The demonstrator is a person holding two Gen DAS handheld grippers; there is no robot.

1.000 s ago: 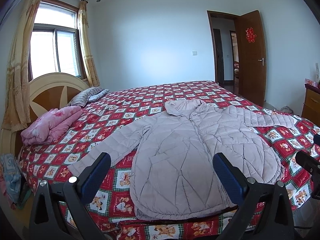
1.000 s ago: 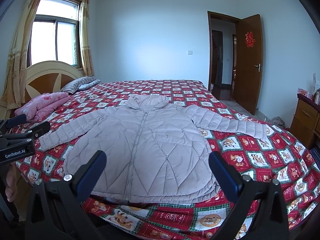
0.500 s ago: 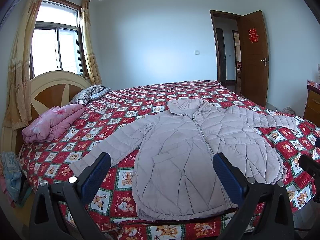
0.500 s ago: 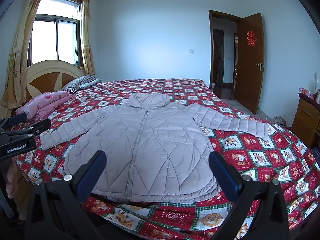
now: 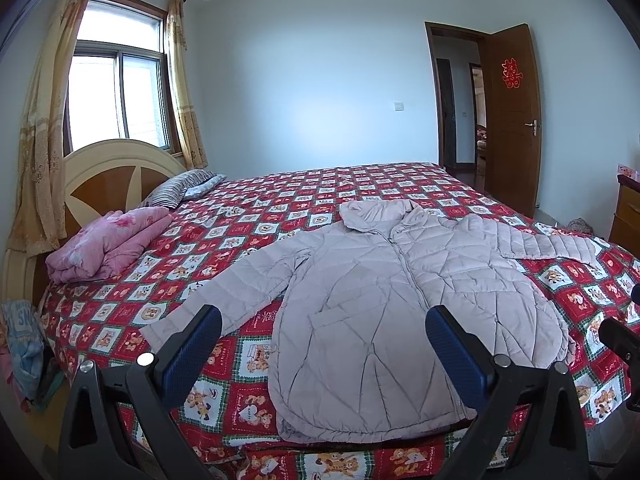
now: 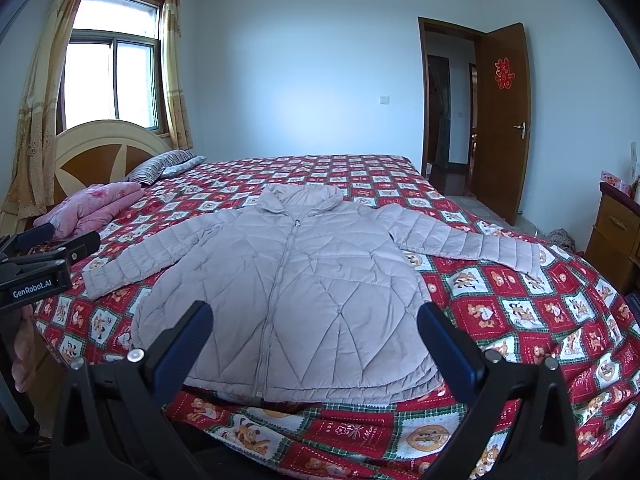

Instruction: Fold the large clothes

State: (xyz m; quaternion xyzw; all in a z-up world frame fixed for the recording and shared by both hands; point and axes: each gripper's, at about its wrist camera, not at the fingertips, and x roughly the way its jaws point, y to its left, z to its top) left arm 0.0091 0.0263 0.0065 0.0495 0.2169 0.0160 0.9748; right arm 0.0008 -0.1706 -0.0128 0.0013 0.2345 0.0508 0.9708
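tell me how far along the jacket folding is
Done: the jacket lies flat and zipped on the bedspread, both sleeves spread out. In hand: nothing; the left claw and right claw are both open, hovering at the hem side of the bed, touching no fabric. Left: all the folding, with the left sleeve and right sleeve not yet brought in.

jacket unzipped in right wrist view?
No, the jacket lies flat on the bed with its zipper closed to the collar.
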